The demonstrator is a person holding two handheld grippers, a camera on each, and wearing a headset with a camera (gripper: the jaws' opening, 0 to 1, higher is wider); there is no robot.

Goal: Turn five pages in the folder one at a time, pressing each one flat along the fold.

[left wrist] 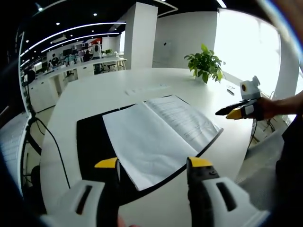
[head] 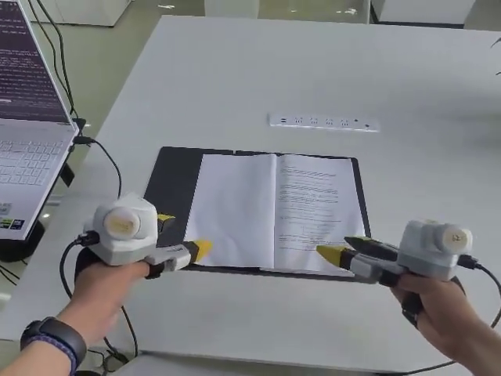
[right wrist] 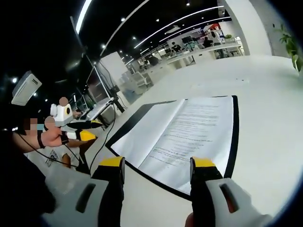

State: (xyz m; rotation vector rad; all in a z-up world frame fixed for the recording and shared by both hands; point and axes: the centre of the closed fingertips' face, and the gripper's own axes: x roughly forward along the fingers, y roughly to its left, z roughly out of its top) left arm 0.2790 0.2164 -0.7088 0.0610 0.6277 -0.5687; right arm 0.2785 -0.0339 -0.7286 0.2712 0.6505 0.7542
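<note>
Folder [head: 266, 211] lies open, left gripper [head: 182, 235] and right gripper [head: 344, 247] gaping empty; head view adds a laptop [head: 23, 117].

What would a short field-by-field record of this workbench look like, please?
folder: open flat on the white table
left page: blank
right page: printed text
left gripper: open, holding nothing, at the folder's near left edge
right gripper: open, holding nothing, at its near right corner
power strip: beyond the folder
laptop: open, far left
</note>
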